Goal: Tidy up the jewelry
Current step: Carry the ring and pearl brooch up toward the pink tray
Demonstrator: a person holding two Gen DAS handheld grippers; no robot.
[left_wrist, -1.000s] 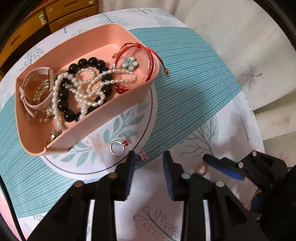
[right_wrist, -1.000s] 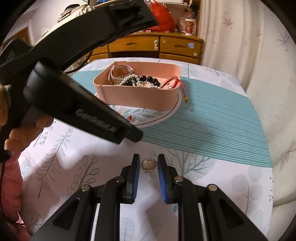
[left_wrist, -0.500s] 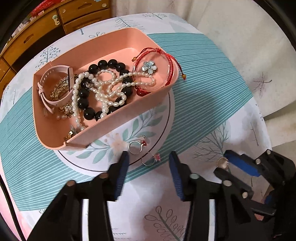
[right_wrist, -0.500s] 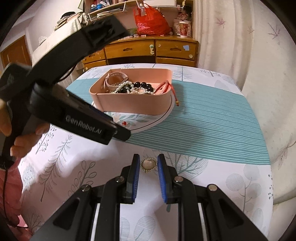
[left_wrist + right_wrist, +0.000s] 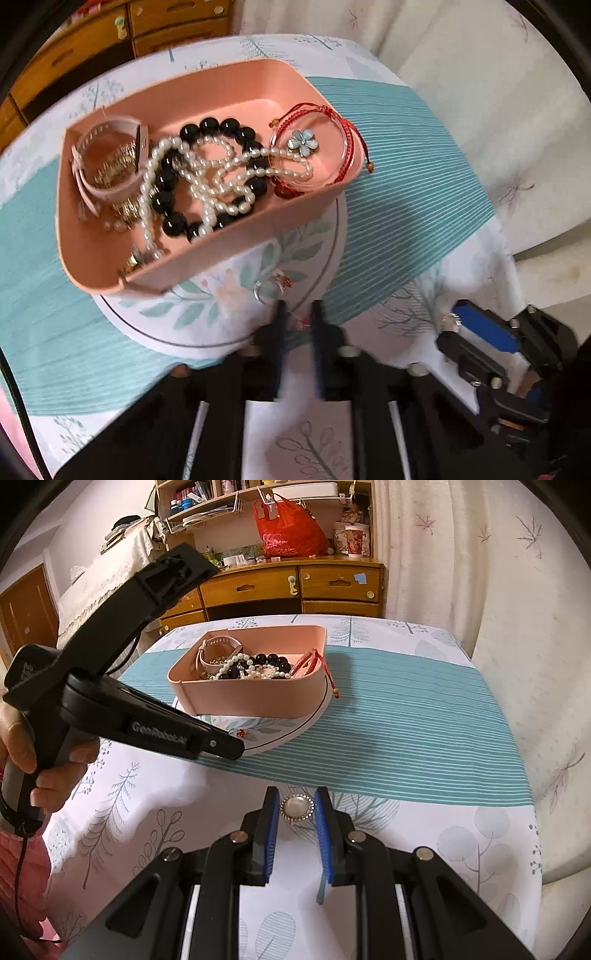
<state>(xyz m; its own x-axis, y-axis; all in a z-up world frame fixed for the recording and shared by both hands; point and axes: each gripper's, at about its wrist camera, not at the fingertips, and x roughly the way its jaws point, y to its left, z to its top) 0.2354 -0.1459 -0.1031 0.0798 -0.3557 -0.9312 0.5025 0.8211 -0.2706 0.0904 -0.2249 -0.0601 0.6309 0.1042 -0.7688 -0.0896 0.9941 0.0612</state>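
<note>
A pink tray (image 5: 92, 236) holds pearl strands (image 5: 207, 177), black beads, a red cord bracelet (image 5: 321, 114), a flower charm and a pink watch. It stands on a round white plate (image 5: 207, 317). A silver ring with a red stone (image 5: 271, 286) lies on the plate. My left gripper (image 5: 298, 314) has closed around a small ring with a pink stone (image 5: 303, 322) at the plate's near edge. My right gripper (image 5: 295, 805) holds a pearl brooch (image 5: 296, 808) between its blue pads just above the tablecloth. The tray (image 5: 255, 698) also shows in the right wrist view.
The table carries a white tree-print cloth with a teal striped runner (image 5: 406, 734). A wooden dresser (image 5: 295, 587) stands behind the table, with shelves and a red bag above. A white curtain (image 5: 480, 572) hangs at the right.
My left gripper has moved forward to the plate's edge and its jaws have closed around the small pink-stone ring. My right gripper has stayed in place, still gripping the pearl brooch.
</note>
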